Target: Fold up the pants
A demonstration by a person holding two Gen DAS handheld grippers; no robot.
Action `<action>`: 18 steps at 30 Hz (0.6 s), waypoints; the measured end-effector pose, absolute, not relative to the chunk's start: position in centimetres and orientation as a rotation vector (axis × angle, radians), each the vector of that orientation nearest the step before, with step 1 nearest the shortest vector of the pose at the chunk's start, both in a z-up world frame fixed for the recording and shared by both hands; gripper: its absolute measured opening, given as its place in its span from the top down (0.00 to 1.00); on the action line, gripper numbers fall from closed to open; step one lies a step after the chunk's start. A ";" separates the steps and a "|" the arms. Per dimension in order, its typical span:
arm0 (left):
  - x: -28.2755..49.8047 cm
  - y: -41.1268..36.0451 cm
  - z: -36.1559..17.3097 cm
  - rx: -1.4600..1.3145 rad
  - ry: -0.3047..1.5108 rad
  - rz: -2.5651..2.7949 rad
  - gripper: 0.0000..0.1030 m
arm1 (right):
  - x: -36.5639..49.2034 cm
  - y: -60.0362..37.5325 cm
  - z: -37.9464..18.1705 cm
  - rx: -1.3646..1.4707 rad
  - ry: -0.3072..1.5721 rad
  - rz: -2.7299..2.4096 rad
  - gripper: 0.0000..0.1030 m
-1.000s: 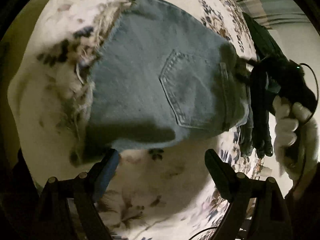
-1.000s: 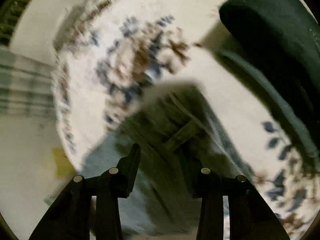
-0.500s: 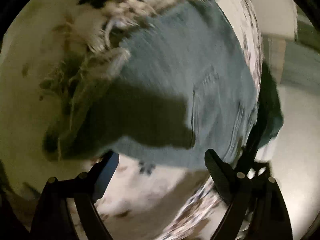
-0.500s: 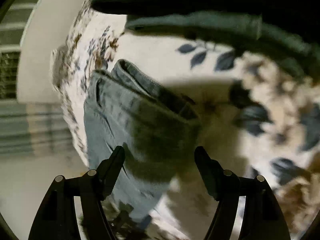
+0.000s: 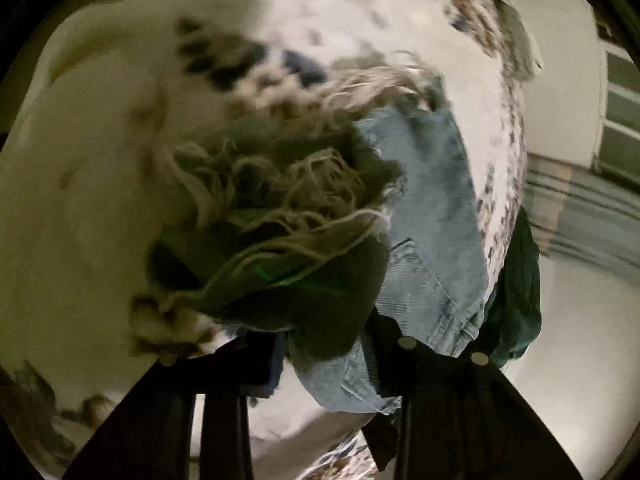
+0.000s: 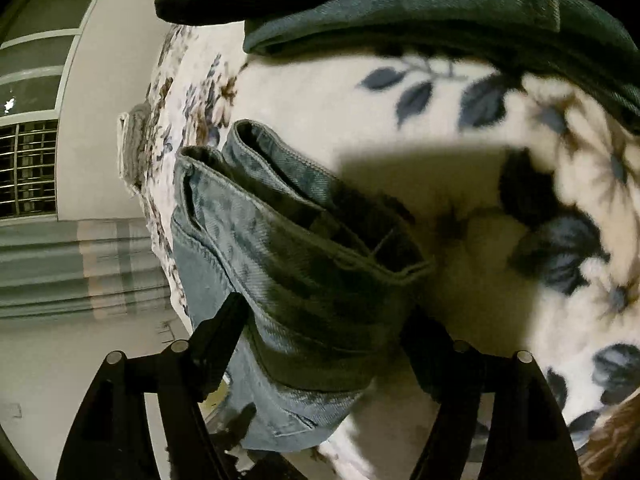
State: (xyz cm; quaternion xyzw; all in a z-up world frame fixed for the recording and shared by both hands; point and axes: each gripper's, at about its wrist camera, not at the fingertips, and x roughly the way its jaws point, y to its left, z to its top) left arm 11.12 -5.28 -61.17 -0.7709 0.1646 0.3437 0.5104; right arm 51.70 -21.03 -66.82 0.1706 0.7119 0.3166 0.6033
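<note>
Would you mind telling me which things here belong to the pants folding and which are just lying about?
Part of the job:
- blue jeans, folded, frayed hem showing
- left gripper, at the jeans' edge
- right gripper, jaws open, straddling the waistband end

Just lying about:
- floral blanket underneath
- dark green garment at the blanket's edge

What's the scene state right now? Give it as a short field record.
garment: light blue denim pants with frayed hems, folded, lying on the bed
surface: white floral fleece blanket
left gripper: jaws straddle the frayed end; closure unclear
right gripper: jaws open, either side of the waistband end
other: dark green garment beyond the pants
</note>
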 end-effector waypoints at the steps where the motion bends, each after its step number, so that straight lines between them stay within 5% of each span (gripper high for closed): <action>1: 11.0 -5.0 -61.0 -1.830 0.398 0.810 0.76 | 51.6 -21.4 -66.7 0.386 1.636 0.720 0.48; 4: 11.2 -4.4 -60.2 -1.720 0.430 0.749 0.81 | 51.0 -22.1 -65.9 0.387 1.591 0.710 0.61; 9: 9.2 -4.3 -59.9 -1.595 0.513 0.663 0.81 | 48.0 -24.4 -63.4 0.436 1.571 0.709 0.64; 14: 7.2 -4.3 -61.0 -1.618 0.534 0.618 0.80 | 46.2 -26.1 -64.2 0.407 1.683 0.672 0.45; 16: 6.4 -4.6 -62.2 -1.693 0.504 0.616 0.70 | 46.2 -27.1 -64.8 0.440 1.700 0.663 0.41; 18: 6.1 -4.8 -63.2 -1.744 0.455 0.607 0.45 | 45.8 -27.7 -65.0 0.452 1.705 0.685 0.35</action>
